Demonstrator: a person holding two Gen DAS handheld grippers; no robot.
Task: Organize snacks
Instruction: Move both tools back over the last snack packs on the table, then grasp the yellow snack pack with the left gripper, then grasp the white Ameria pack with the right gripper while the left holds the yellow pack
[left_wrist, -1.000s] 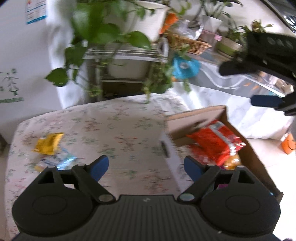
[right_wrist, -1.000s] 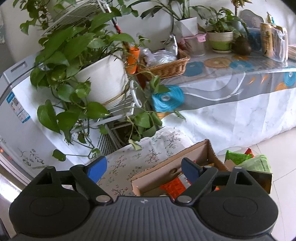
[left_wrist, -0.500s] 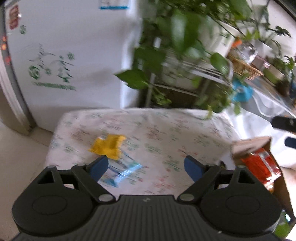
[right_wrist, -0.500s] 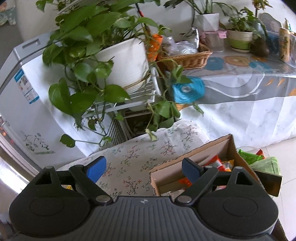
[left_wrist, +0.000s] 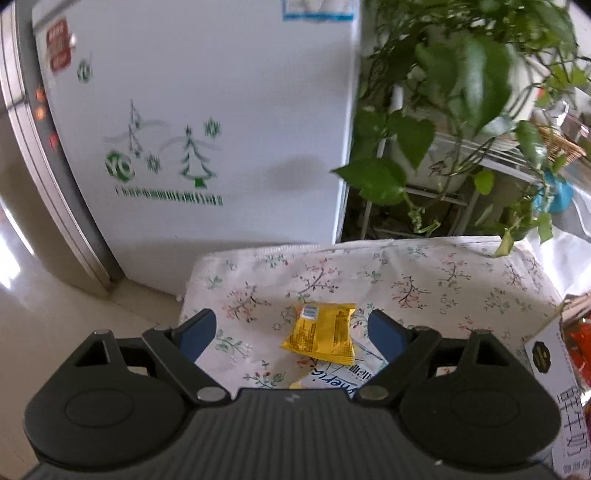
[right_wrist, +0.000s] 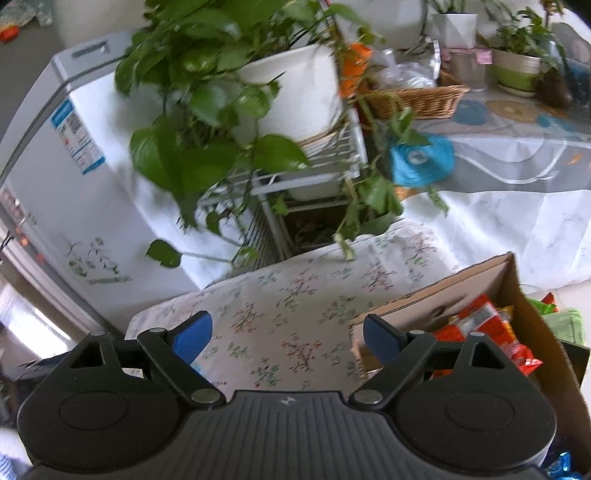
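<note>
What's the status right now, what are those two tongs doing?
Left tongs open, over yellow foil snack packet on floral cloth. Right tongs open, empty, beside brown cardboard box of snacks. Nothing in the way.

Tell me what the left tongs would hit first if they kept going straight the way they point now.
Probably the yellow foil snack packet, lying between the open left tongs on the floral-print tablecloth, overlapping a white-and-blue wrapper. Depth is uncertain; they might touch cloth just beyond it.
</note>
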